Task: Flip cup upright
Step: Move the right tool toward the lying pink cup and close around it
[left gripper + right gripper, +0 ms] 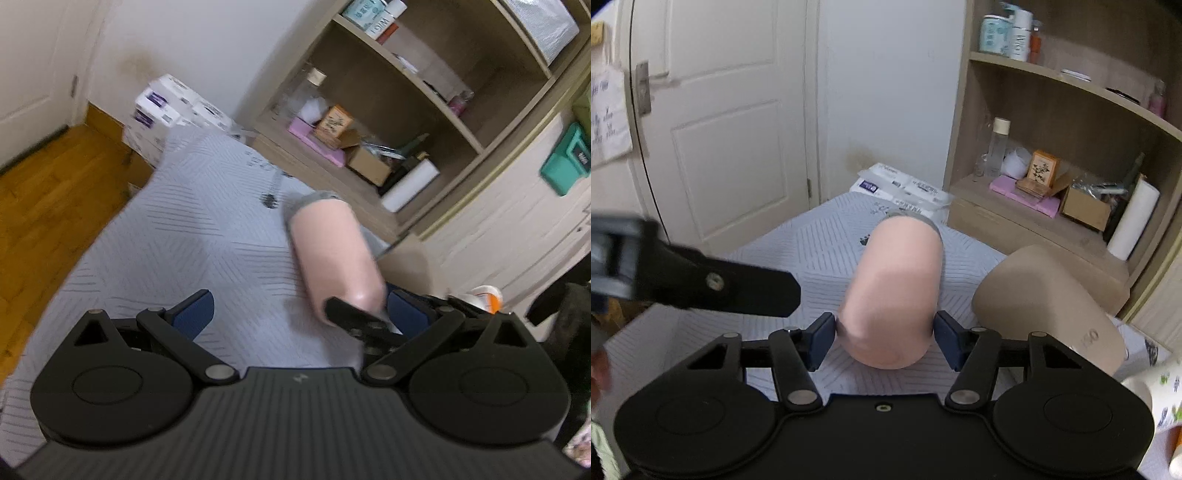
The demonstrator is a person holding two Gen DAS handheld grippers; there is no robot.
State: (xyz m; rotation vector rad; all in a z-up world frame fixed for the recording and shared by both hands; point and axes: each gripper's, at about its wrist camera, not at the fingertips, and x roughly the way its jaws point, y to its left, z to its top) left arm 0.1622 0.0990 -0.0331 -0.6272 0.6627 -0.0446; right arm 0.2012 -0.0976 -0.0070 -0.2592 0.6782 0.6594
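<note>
On quilted cloth (820, 236), smooth pink cylindrical cup (894, 291).

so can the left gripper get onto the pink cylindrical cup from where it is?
Probably not cleanly. The right gripper already brackets the pink cylindrical cup at its closed end, and its finger crosses in front of the open left gripper.

Cup (892, 291): pale pink body, grey rim at the far end. Cloth (177, 236): light grey with dark line pattern. Both grippers (884, 341) (299, 314): black frames, blue pads (822, 341). Floor (48, 199): orange-brown wood. Door (720, 110): white. Shelf (1071, 92): beige.
</note>
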